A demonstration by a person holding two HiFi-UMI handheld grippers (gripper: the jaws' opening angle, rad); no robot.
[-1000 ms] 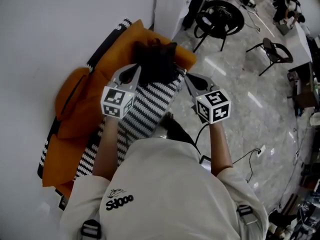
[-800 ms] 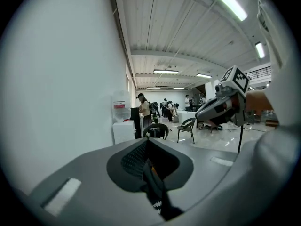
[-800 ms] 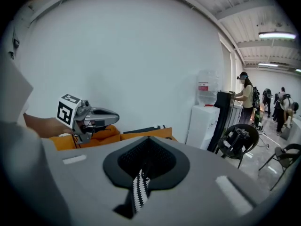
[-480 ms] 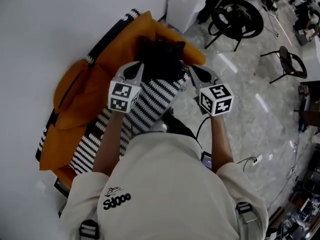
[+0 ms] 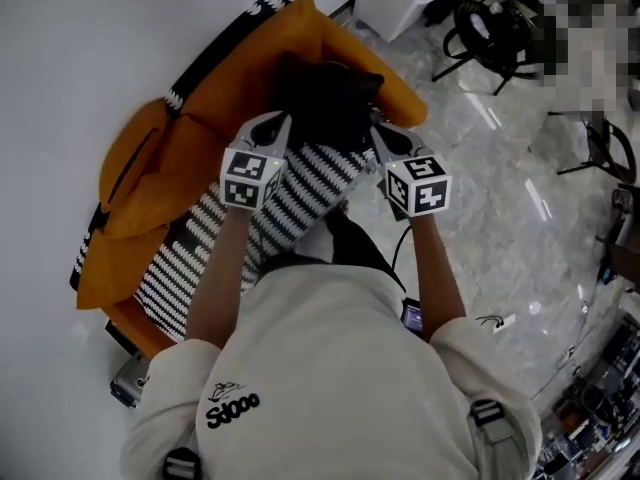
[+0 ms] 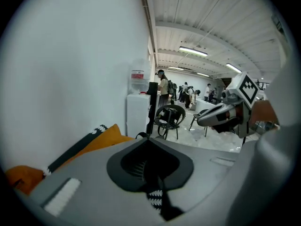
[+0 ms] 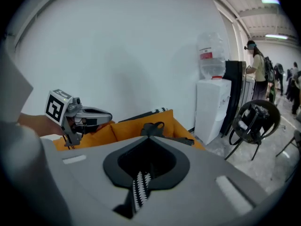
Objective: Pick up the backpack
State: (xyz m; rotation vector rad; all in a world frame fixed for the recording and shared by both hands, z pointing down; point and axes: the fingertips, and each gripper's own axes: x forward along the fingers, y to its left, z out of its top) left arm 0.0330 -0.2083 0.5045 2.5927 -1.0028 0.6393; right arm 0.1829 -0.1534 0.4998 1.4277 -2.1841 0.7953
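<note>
The only readable print is a black logo [image 5: 233,408], roughly "SJooo", on the person's pale shirt [image 5: 340,358].

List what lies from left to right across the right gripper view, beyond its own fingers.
left gripper → orange backpack → white water dispenser → black chair

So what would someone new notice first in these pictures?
The bright orange backpack with its black-and-white zigzag panel, lying beside the white wall. Then the left gripper and right gripper, jaws shut, either side of its black top.
</note>
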